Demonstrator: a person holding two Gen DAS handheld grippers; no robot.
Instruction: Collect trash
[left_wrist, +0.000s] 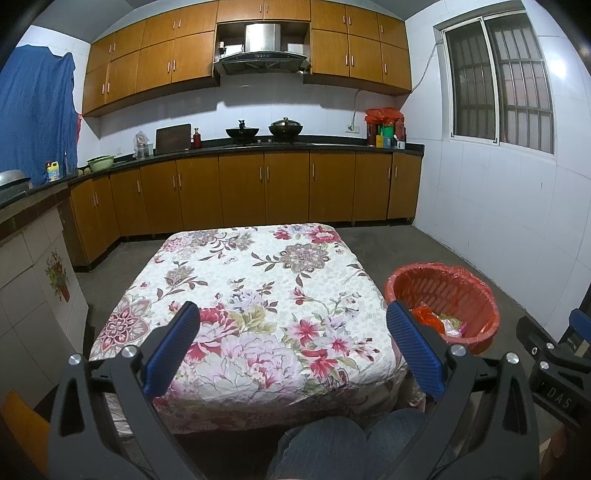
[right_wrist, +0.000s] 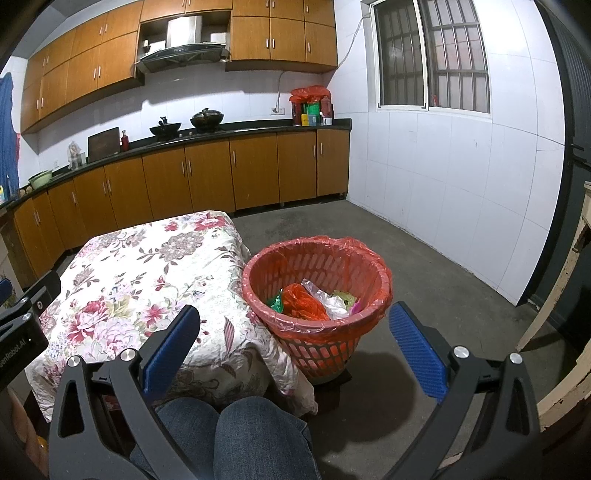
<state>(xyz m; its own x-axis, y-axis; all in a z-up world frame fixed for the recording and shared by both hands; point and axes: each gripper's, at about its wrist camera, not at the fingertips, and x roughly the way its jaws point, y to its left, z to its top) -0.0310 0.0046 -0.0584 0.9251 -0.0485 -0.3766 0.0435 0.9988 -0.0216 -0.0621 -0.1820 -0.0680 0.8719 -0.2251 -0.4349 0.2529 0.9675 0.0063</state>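
Note:
A red slatted trash basket (right_wrist: 317, 291) lined with a red plastic bag stands on the floor at the table's right side, also seen as the basket (left_wrist: 443, 295) in the left wrist view. Crumpled wrappers and bags (right_wrist: 321, 299) lie inside it. The low table wears a floral cloth (left_wrist: 251, 295) with nothing lying on it. My left gripper (left_wrist: 291, 347) hangs open above the table's near edge, nothing between its blue pads. My right gripper (right_wrist: 295, 343) is open too, held just in front of the basket, empty.
A person's knees in jeans (right_wrist: 229, 432) sit below both grippers at the table's near edge. Wooden kitchen cabinets (left_wrist: 258, 188) and a counter with woks line the far wall. Bare concrete floor (right_wrist: 406, 251) stretches right of the basket toward a white tiled wall.

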